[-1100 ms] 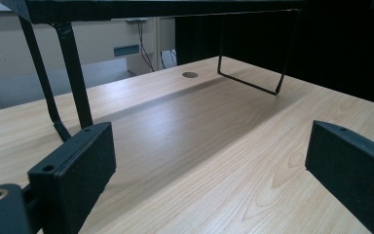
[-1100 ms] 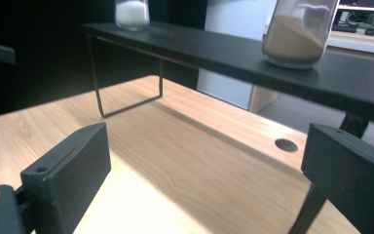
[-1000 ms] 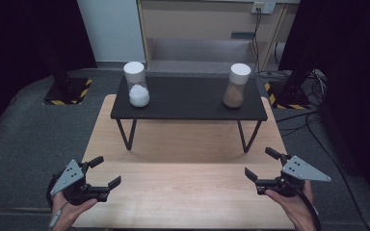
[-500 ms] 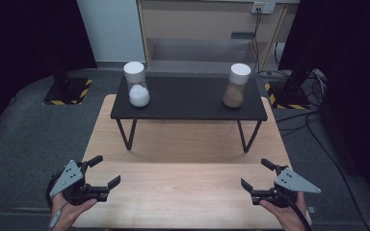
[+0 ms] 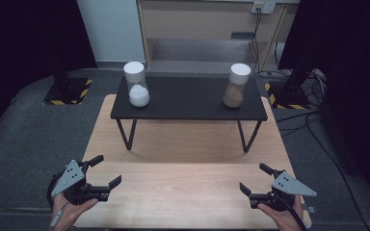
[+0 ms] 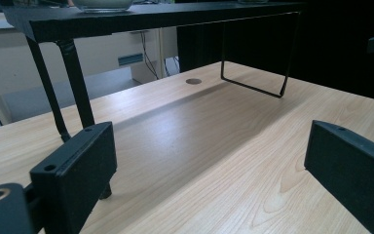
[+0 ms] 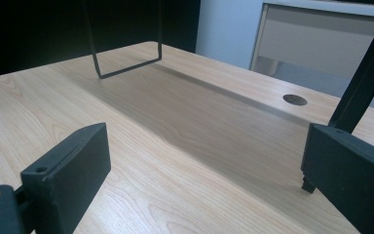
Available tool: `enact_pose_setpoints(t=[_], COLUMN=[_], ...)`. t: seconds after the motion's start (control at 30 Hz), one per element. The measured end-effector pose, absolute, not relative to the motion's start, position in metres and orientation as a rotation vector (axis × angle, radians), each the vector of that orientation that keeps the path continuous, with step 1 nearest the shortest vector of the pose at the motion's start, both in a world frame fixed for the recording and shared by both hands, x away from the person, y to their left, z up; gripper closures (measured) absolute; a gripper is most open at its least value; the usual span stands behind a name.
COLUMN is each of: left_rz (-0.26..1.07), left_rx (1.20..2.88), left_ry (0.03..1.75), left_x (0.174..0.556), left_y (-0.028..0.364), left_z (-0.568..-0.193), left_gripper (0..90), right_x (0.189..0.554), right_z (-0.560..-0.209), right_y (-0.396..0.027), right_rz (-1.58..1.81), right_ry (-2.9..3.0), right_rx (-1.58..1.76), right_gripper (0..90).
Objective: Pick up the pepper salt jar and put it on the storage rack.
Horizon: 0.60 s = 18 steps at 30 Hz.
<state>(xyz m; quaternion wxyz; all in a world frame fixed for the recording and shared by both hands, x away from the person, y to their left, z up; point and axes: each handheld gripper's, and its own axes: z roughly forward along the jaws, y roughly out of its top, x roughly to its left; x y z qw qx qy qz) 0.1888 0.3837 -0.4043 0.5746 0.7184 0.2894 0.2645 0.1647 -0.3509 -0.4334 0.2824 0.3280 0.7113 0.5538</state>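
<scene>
Two clear jars with white lids stand on a low black shelf (image 5: 188, 108) at the far side of the wooden table (image 5: 188, 192). The left jar (image 5: 136, 84) holds white material, the right jar (image 5: 238, 85) brown material. My left gripper (image 5: 105, 171) rests low at the table's near left corner, open, with nothing between its jaws. My right gripper (image 5: 256, 179) sits at the near right corner, also open and holding nothing. Both gripper views look along wide-spread jaws toward the shelf's thin black legs (image 6: 75, 80) (image 7: 365, 78).
A round cable hole (image 6: 193, 81) (image 7: 295, 100) lies in the tabletop under the shelf. Behind the table are a wooden cabinet (image 5: 207, 24) and dark stands on hazard-striped bases (image 5: 67, 91). Cables (image 5: 318, 130) trail on the grey floor at the right.
My right gripper has dropped back toward the near edge and lower to the table, turning slightly inward. The left gripper has stayed in place.
</scene>
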Motion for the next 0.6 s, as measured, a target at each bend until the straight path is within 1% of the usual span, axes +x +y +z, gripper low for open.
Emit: enact_pose_setpoints(t=[0.6], left_rz=[0.668], left_rx=[1.615], left_ry=[0.716], left_x=[0.1923], left_y=[0.3824], left_z=[-0.4070], left_gripper=[3.8], right_x=[0.1654], right_z=[-0.4384], right_y=[-0.3557], right_rz=[1.490], right_ry=[1.833], right_rx=[0.959], right_gripper=[4.2])
